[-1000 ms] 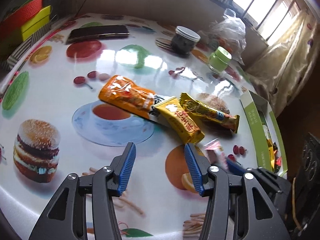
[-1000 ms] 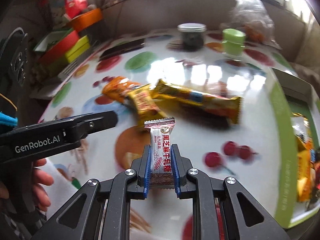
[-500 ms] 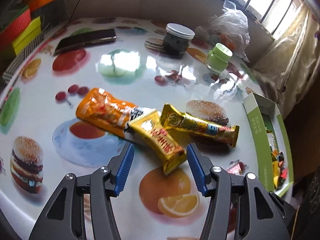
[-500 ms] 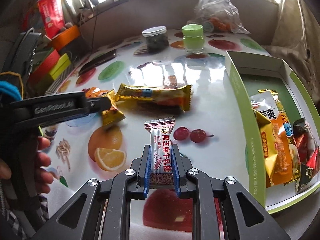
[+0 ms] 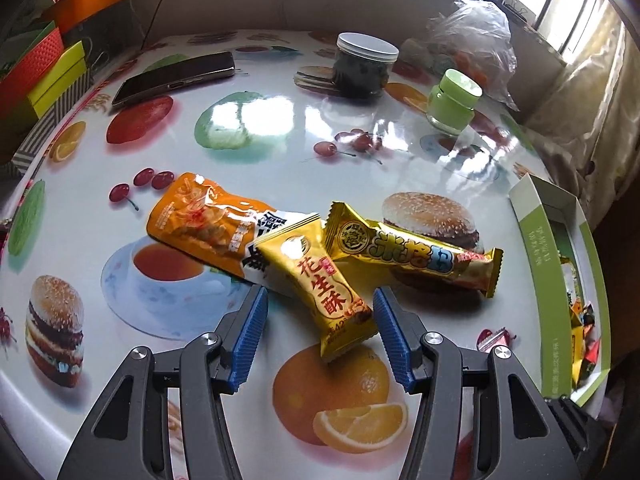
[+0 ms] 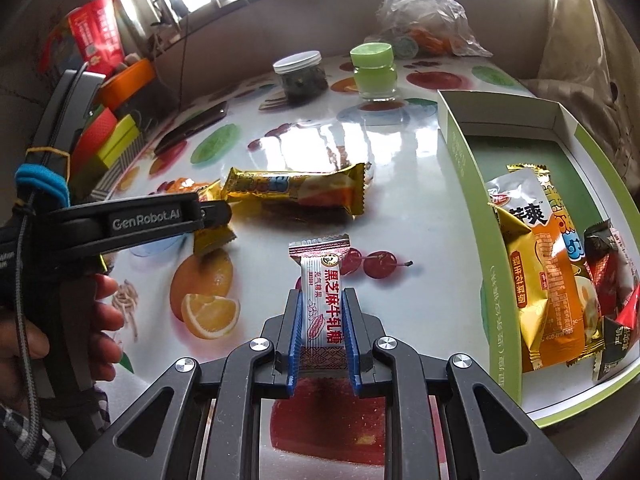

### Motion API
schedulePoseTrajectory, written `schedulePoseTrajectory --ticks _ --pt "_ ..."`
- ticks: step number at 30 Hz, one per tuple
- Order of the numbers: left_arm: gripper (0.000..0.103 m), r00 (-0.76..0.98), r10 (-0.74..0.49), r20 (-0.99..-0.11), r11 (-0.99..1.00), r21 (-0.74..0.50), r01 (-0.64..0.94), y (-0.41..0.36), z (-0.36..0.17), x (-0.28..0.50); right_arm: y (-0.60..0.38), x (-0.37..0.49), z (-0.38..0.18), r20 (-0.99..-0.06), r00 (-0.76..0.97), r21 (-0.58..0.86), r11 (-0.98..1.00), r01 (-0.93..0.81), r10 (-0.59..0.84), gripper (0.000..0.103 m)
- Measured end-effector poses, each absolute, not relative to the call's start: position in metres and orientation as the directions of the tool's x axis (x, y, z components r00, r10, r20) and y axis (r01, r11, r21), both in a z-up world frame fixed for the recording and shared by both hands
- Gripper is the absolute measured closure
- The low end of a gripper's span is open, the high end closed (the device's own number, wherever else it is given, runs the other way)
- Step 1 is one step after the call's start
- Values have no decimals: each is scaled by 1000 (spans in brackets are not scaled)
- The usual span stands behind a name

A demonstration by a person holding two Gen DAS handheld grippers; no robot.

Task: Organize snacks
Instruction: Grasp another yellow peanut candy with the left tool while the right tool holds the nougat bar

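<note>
Left fingers [image 5: 318, 334] open astride gold bar [image 5: 320, 284]; right fingers [image 6: 322, 334] clamp half-hidden candy [image 6: 322, 300]

Daylit windows [image 5: 560, 4] behind glossy fruit-print table [image 5: 280, 128].

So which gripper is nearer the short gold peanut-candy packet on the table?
Left. The left gripper is open with its blue pads either side of the gold packet, not touching it. The right gripper, shut on a white candy, sits off toward the green box.
</note>
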State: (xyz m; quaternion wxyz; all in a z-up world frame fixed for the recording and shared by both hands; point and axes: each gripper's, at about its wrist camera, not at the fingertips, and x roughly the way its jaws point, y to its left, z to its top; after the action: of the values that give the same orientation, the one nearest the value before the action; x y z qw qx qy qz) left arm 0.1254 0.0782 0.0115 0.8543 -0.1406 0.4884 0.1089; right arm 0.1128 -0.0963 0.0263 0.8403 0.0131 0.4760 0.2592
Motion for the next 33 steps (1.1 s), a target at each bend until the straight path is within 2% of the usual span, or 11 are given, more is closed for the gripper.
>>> schedulePoseTrajectory --ticks 20,25,29,30,31,33 --pt "47 505 59 -861 934 -130 -333 88 7 123 -93 114 24 -806 409 252 874 -416 427 85" --pt "60 510 60 -858 934 -132 -331 88 7 121 -92 113 24 -809 411 247 877 -412 421 85" --pt "61 513 56 -856 935 -135 -328 88 8 120 -92 113 25 -810 415 240 880 -410 414 85" --pt "65 515 54 -856 935 -137 -326 89 8 120 -92 112 25 -810 416 239 880 -410 413 85" --pt "73 515 55 -855 936 -136 -326 89 8 119 -92 112 25 -810 417 236 881 -410 412 85" --pt "74 521 60 -851 939 -128 -318 88 10 119 -92 111 27 -810 419 232 881 -412 409 85"
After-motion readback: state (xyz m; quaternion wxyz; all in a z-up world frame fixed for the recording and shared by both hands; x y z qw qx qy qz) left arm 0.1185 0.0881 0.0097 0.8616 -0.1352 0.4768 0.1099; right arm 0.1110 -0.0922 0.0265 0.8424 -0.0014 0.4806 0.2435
